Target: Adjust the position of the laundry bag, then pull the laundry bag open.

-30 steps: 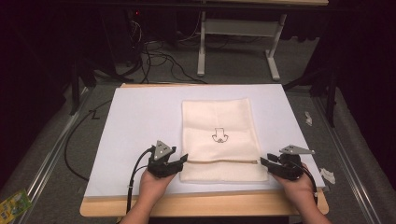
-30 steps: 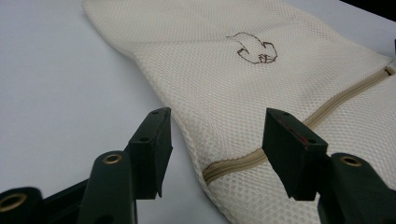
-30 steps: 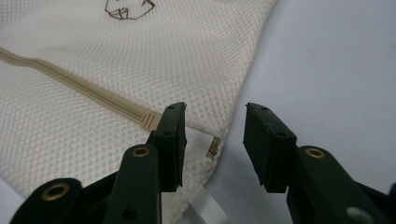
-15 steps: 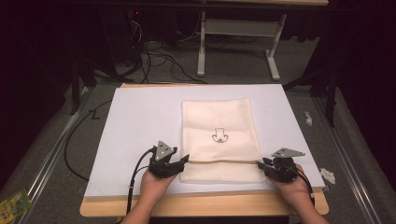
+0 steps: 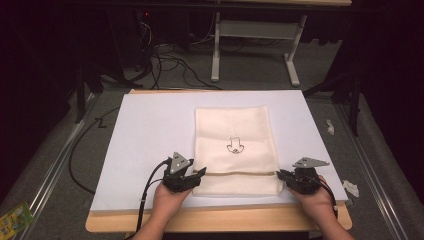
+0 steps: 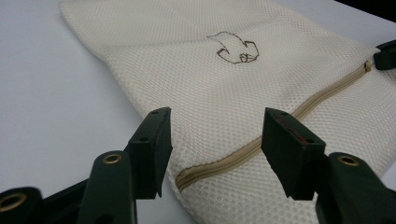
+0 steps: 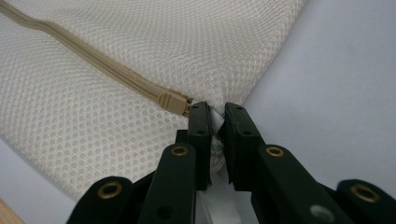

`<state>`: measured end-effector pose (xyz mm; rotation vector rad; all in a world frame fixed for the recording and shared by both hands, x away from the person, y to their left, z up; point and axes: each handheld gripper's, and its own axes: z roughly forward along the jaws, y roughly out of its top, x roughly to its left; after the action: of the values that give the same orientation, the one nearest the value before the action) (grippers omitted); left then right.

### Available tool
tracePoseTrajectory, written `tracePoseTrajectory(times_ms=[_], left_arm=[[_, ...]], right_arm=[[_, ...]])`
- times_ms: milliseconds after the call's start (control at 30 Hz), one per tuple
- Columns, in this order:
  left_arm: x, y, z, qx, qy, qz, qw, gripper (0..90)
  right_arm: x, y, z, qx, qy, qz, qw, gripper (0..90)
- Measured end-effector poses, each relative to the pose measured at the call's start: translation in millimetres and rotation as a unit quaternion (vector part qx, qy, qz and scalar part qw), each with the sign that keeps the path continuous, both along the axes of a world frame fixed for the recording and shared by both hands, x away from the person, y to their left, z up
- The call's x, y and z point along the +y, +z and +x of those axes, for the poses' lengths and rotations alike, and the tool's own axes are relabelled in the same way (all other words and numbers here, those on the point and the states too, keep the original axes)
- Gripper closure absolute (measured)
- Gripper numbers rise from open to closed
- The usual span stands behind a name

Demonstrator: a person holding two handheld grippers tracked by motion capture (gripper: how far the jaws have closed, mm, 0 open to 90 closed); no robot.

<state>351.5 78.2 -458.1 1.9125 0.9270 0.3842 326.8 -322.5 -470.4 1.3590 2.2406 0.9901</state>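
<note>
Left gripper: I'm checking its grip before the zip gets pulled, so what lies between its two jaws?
In the left gripper view, the left gripper stands open with the mesh bag and its zip end between the jaws, untouched.

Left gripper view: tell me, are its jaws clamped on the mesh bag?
No: the left gripper has its jaws standing apart over the mesh bag, with the zipper visible in the gap.

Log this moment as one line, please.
right gripper: just closed, pinching mesh laundry bag edge by zipper | left gripper: open over zipper

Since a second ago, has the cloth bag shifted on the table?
No. The mesh bag lies at the same spot on the white table sheet, its edges unchanged.
</note>
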Motion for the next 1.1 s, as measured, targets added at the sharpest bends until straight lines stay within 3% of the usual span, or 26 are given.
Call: tracePoseTrajectory(times_ms=[233,533,700,867,933,1100], left_arm=[[-1.9,-1.2,1.8,0.011,-0.006,-0.025,0.9996,43.2],[-9.2,5.0,-1.2,0.002,-0.015,-0.034,0.9993,43.3],[-18.8,4.3,2.6,0.011,-0.021,-0.046,0.9987,43.3],[-41.2,2.9,0.3,0.006,-0.040,-0.036,0.9985,43.5],[-52.6,0.1,-1.3,0.016,-0.051,-0.046,0.9975,43.6],[-87.8,-3.7,-7.1,0.014,-0.088,-0.033,0.9955,45.9]], right_arm=[[0.0,7.9,-1.0,-0.020,-0.001,0.003,0.9998,84.0],[0.7,16.0,-2.9,-0.043,-0.001,0.007,0.9991,84.0],[0.1,15.8,-4.1,-0.047,0.000,0.009,0.9988,84.0],[0.8,18.2,-5.2,-0.056,0.002,0.010,0.9984,84.1],[1.4,19.8,-6.0,-0.058,0.001,0.014,0.9982,84.1],[1.7,21.4,-6.0,-0.069,0.010,0.013,0.9975,84.2]])
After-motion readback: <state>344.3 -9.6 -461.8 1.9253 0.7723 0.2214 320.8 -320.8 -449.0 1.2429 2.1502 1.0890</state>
